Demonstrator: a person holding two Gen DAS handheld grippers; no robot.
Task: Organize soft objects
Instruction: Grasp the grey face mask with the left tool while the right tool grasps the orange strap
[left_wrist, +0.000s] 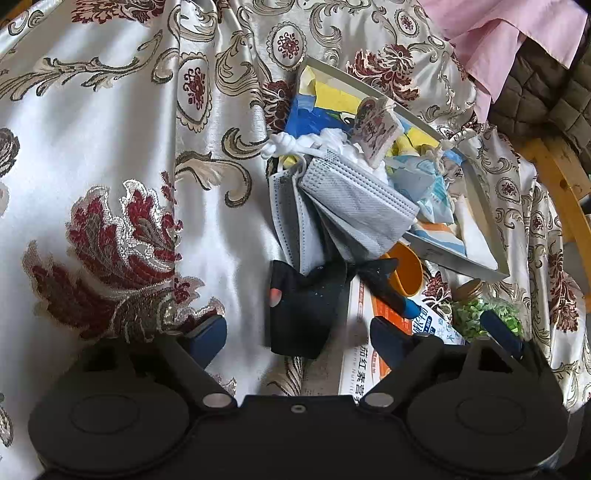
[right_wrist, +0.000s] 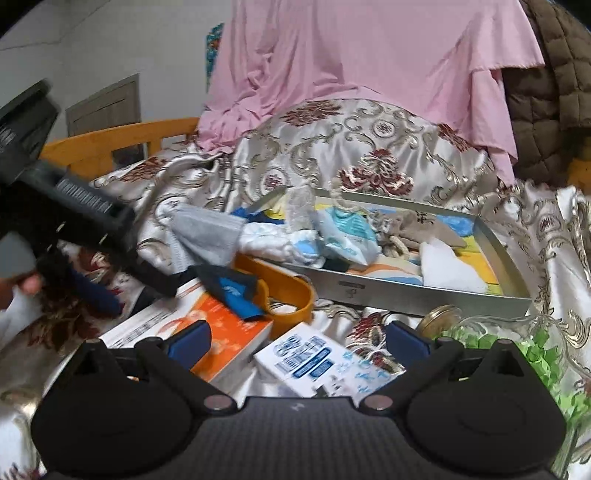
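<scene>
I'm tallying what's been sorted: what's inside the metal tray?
The metal tray holds a white knotted cloth, blue-and-white packets, a beige pouch and white folded fabric. Grey face masks overhang its edge. Anything beneath is covered.

1. A bundle of pleated grey-and-white face masks droops over the near-left corner of the shallow grey metal tray, their white ear loops knotted together.
2. A crumpled black cloth (a small pink patch on its edge) lies on the brocade just below the masks.
3. White wadding, wipe packets and a small grey pouch fill the tray.
</scene>
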